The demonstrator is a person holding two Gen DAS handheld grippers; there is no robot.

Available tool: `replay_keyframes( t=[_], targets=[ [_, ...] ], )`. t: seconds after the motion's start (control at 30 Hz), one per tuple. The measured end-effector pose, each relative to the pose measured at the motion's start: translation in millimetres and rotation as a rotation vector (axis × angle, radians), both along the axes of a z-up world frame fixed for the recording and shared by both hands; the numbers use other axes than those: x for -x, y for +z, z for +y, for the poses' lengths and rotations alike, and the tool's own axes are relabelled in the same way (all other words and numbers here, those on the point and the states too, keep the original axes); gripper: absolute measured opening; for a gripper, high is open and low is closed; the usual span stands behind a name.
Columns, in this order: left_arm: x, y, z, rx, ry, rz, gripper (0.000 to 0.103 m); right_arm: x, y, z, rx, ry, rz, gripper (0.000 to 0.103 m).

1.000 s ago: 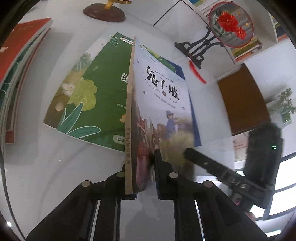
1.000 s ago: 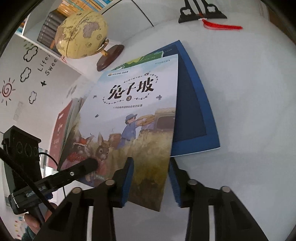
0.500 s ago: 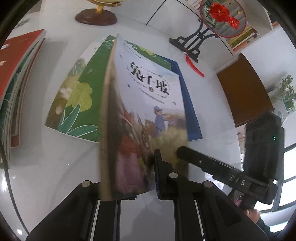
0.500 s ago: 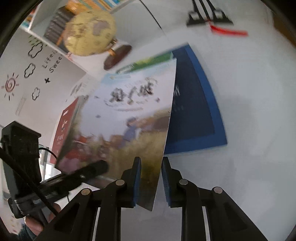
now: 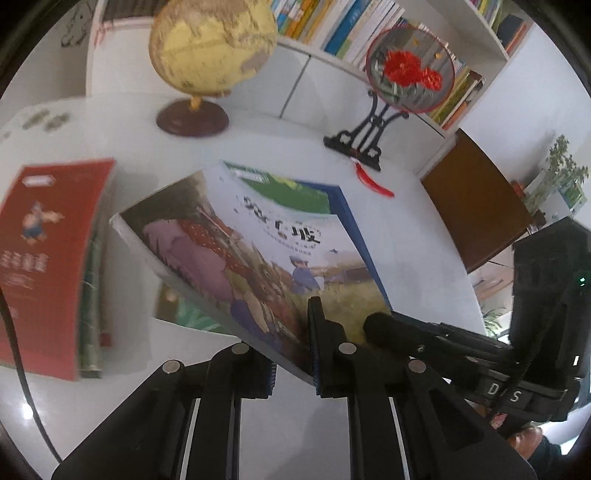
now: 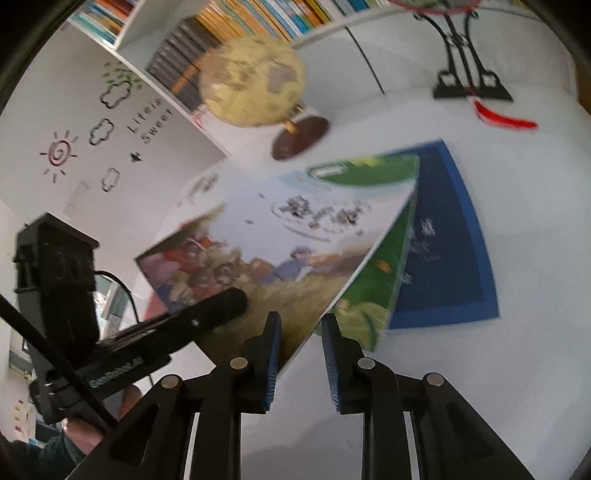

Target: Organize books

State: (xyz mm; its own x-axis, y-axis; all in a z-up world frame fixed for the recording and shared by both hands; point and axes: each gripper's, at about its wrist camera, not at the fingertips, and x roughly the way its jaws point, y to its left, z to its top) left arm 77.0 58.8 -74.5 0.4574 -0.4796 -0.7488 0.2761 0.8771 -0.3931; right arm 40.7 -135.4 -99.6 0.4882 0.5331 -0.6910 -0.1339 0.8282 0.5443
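Observation:
A picture book with rabbits on a pale cover (image 5: 266, 258) (image 6: 295, 236) hangs tilted above the white table (image 6: 517, 369). My left gripper (image 5: 291, 343) is shut on its near edge. My right gripper (image 6: 301, 325) is shut on its lower right corner, which crosses the narrow gap aslant. A right finger (image 5: 384, 326) lies on the cover. A left finger (image 6: 221, 302) shows at that book's left. Under it lie a green book (image 6: 373, 291) and a blue book (image 6: 443, 266). A red-topped stack of books (image 5: 48, 258) sits at the left.
A globe (image 5: 210, 48) on a dark round base and a round fan ornament on a black stand (image 5: 406, 70) stand at the back of the table. Behind them run white shelves full of books (image 5: 332, 26). A brown cabinet (image 5: 476, 206) is at the right.
The picture book rose off the table and tipped from standing on its edge to a flatter slant. My right jaws closed on its corner. Both grippers rose, bringing globe and shelves into view.

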Motion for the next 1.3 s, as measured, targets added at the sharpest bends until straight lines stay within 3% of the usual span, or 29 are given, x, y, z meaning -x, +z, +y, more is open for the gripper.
replay_keyframes(
  t=[0.37, 0.57, 0.73, 0.9, 1.3],
  targets=[
    [15, 65, 66, -0.019, 0.102, -0.175, 0.012, -1, 62, 65, 0.042, 0.066, -0.148, 0.022],
    [16, 74, 129, 0.052, 0.213, -0.175, 0.012, -15, 87, 123, 0.029, 0.141, -0.206, 0.022],
    [9, 65, 166, 0.065, 0.269, -0.153, 0.012, -29, 87, 168, 0.045, 0.2, -0.208, 0.022],
    [-2, 37, 192, 0.052, 0.302, -0.111, 0.012, -47, 65, 204, 0.058, 0.249, -0.159, 0.023],
    [-23, -12, 218, 0.124, 0.293, -0.001, 0.014, -82, 22, 238, 0.133, 0.254, -0.051, 0.024]
  ],
)
